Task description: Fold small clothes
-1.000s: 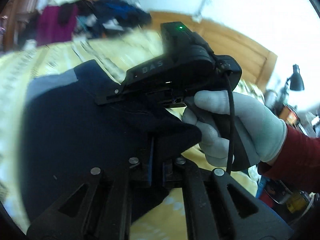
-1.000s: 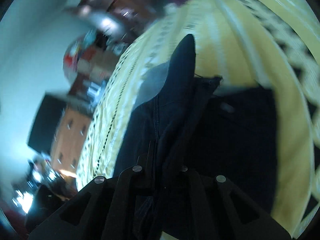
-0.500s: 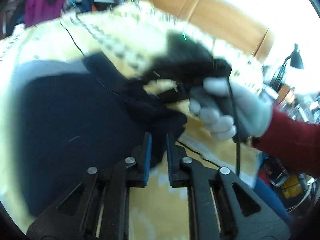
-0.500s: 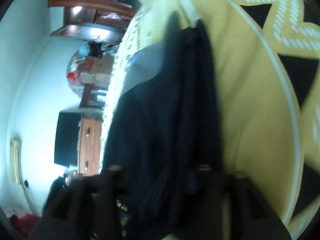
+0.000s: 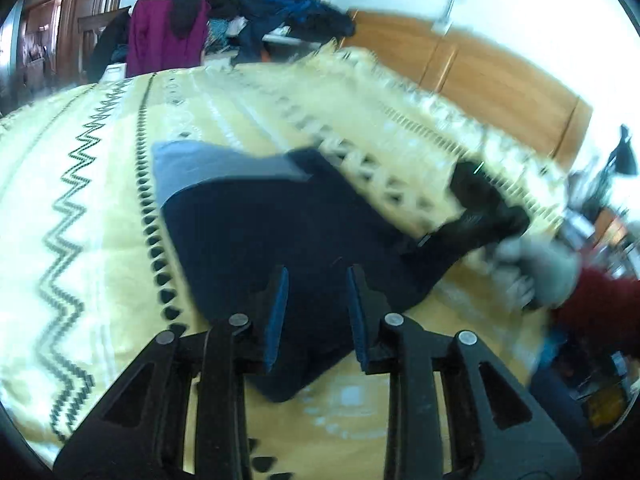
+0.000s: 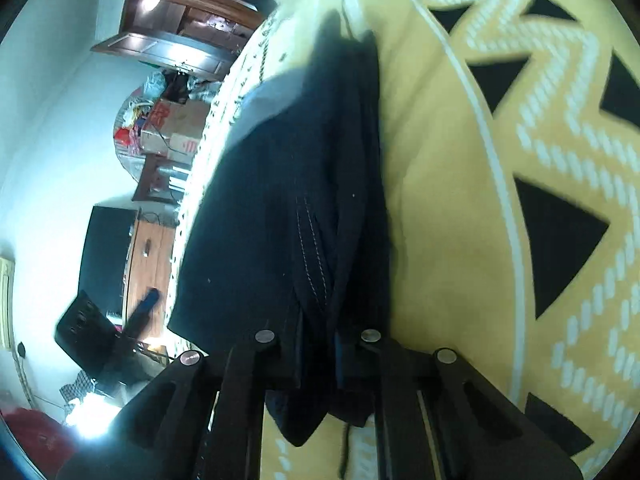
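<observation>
Writing nowhere legible; dark shorts (image 5: 280, 236) on zigzag-patterned yellow blanket (image 5: 80, 200).

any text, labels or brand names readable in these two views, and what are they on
Nothing can be read with confidence.
Brown cardboard boxes beyond the bed in the right wrist view: red printed marks, too small and blurred to read.
Black right gripper body in the left wrist view: motion-blurred, no lettering legible, only a green light.
Dark navy garment and yellow patterned bedspread: no text, only zigzag and triangle patterns.
</observation>
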Available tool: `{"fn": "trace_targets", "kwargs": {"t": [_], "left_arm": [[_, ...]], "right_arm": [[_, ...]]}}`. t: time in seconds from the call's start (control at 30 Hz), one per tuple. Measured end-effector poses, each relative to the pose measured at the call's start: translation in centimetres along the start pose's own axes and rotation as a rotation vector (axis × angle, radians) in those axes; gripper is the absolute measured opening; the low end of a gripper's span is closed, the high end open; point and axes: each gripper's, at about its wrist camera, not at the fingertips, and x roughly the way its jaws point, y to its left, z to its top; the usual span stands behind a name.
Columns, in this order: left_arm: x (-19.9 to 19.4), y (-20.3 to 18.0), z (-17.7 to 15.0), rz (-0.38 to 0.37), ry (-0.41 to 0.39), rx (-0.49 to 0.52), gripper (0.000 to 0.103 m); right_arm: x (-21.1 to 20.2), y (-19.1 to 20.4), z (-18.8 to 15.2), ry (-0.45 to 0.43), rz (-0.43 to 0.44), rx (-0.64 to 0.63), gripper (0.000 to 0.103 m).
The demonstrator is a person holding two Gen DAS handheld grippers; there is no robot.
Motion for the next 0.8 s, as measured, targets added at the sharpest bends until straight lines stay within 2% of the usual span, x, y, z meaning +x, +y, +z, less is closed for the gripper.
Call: {"fn": "trace_targets", "kwargs": {"t": [0.07,0.13,0.17,0.2,0.23,0.27,0.3,0.33,0.37,0.4,0.47,0.53,0.57,0.6,0.63,0.67,0.7,0.77,0.8], "left_arm": [[-1.8,-0.1,-0.1,0.006,-0.048,0.015,0.03],[-0.9,0.7,-0.9,0.021,-0.006,0.024,0.04],[1.2,1.5,-1.4,0.014,0.079,0.025,0.05],[4.3,2.2,-3.0,-0.006,0.232,0.042,0.054],[6.8,2.3,-5.2,0.018,0.343,0.129,0.056],[7.3,2.0,-6.6,0.052,0.353,0.229,0.058],[6.9,1.9,-6.7,0.048,0.344,0.242,0.058],[6.0,2.4,-5.9,0.023,0.336,0.193,0.055],[4.6,2.8,-4.9,0.005,0.296,0.15,0.045],[2.9,3.0,-3.9,0.009,0.237,0.131,0.044],[-0.5,2.8,-1.6,-0.014,0.094,0.092,0.046],[-0.9,2.0,-0.1,-0.051,0.031,0.114,0.051],[0.2,1.8,0.0,-0.085,0.046,0.13,0.056],[2.2,1.6,-0.4,-0.112,0.099,0.146,0.061],[4.6,1.5,-1.5,-0.121,0.188,0.16,0.06],[7.8,1.2,-3.8,-0.111,0.32,0.19,0.059],[8.6,0.3,-5.3,-0.089,0.354,0.233,0.067],[7.3,-1.7,-6.5,-0.086,0.315,0.309,0.078],[6.5,-1.9,-6.1,-0.099,0.304,0.287,0.073]], "right_arm": [[-0.1,0.7,0.0,-0.012,-0.017,-0.029,0.012],[-0.5,1.2,0.6,-0.041,-0.027,-0.035,0.011],[-0.8,1.0,0.9,-0.05,-0.036,-0.029,0.011],[-0.8,0.7,1.1,-0.049,-0.041,-0.022,0.011],[-0.6,0.3,1.1,-0.039,-0.044,-0.018,0.011],[-0.6,0.0,1.1,-0.036,-0.041,-0.014,0.011],[-0.3,-0.1,0.8,-0.03,-0.034,-0.012,0.011],[-0.1,-0.4,0.6,-0.028,-0.029,-0.01,0.011],[0.1,-0.5,0.7,-0.03,-0.023,-0.006,0.011],[0.1,-0.5,0.7,-0.035,-0.015,-0.001,0.011],[0.3,-0.2,0.7,-0.036,-0.016,-0.003,0.011],[0.2,-0.1,0.7,-0.034,-0.022,-0.011,0.012],[0.4,-0.1,0.8,-0.034,-0.021,-0.01,0.012],[0.4,-0.1,0.9,-0.037,-0.019,-0.009,0.011],[0.5,-0.3,0.9,-0.04,-0.017,-0.009,0.011],[0.4,-0.5,0.8,-0.044,-0.016,-0.007,0.011],[0.0,-1.2,0.5,-0.048,-0.014,0.0,0.011],[-0.2,-2.2,0.2,-0.052,-0.004,0.01,0.01],[-0.2,-2.2,0.2,-0.052,-0.003,0.004,0.01]]}}
